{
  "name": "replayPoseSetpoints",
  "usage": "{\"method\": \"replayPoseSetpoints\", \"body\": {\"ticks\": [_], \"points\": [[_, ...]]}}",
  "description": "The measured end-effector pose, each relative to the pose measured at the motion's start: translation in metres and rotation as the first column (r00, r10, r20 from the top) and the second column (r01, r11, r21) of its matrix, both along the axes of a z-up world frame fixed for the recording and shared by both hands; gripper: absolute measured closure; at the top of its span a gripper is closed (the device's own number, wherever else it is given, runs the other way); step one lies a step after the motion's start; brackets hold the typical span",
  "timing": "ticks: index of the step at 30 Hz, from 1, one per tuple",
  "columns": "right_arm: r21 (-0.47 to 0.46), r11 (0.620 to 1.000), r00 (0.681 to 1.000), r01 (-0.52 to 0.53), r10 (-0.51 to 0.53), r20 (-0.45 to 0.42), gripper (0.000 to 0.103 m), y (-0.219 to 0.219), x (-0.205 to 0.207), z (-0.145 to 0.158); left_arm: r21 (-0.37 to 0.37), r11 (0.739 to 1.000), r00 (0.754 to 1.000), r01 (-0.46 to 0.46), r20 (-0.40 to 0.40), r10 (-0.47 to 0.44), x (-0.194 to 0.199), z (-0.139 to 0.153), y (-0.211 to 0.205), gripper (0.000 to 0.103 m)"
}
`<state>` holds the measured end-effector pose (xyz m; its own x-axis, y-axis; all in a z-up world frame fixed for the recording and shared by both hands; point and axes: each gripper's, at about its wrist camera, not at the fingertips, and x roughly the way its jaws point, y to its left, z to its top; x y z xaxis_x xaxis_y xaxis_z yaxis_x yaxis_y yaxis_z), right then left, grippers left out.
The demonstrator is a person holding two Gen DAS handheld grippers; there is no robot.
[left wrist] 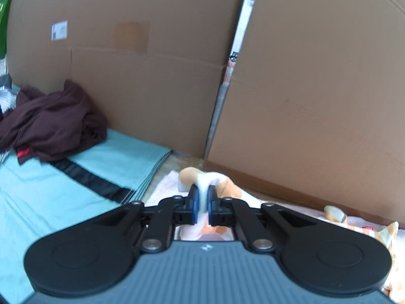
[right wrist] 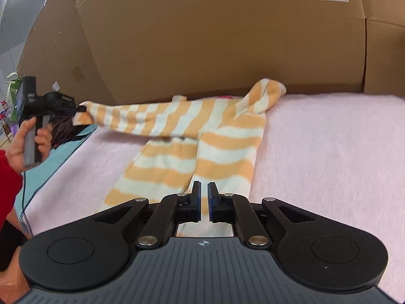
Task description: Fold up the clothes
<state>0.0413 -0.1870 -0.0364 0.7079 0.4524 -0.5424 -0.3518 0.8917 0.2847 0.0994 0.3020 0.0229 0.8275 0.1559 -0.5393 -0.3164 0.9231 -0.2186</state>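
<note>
One sleeve (right wrist: 114, 119) of the striped top (right wrist: 202, 152) on the pink blanket (right wrist: 329, 164) was pinched by the left gripper (left wrist: 202, 202), stretched sideways for folding; the right gripper (right wrist: 204, 202), nearly closed and empty, needed a hold next.

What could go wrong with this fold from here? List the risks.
1. The left gripper pinches only the cuff of the striped top, stretching the sleeve out in the air; a pull could slide it free or drag the top across the pink blanket.
2. The right gripper holds nothing, so the body lies unpinned and may shift.
3. The far sleeve is bunched against the cardboard box and could get folded in crooked.
</note>
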Motion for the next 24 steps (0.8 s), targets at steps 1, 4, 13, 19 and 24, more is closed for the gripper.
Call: {"method": "replayPoseSetpoints", "body": {"ticks": [1,4,13,19,24], "points": [[-0.013,1.000,1.000,0.011,-0.011,-0.021,0.095,0.001,0.014,-0.005,-0.002,1.000,1.000,0.000,-0.011,0.000,0.001,-0.004,0.001,0.103],[-0.048,0.998,0.997,0.027,-0.030,-0.072,0.099,0.004,0.051,-0.015,0.012,1.000,0.999,0.010,-0.045,-0.009,0.003,-0.017,0.001,0.103],[-0.059,0.995,0.994,0.079,-0.083,-0.073,0.099,0.009,0.149,-0.012,0.006,1.000,0.997,-0.017,-0.077,0.017,-0.011,-0.041,0.011,0.102],[-0.001,0.990,0.990,0.140,-0.140,-0.014,0.076,0.006,0.197,-0.021,0.114,0.993,0.998,0.004,-0.067,0.004,-0.017,-0.049,-0.001,0.100],[0.129,0.973,0.982,0.189,-0.190,-0.004,0.080,-0.017,0.209,-0.038,0.164,0.987,0.999,-0.005,-0.035,0.011,-0.026,-0.065,-0.012,0.100]]}}
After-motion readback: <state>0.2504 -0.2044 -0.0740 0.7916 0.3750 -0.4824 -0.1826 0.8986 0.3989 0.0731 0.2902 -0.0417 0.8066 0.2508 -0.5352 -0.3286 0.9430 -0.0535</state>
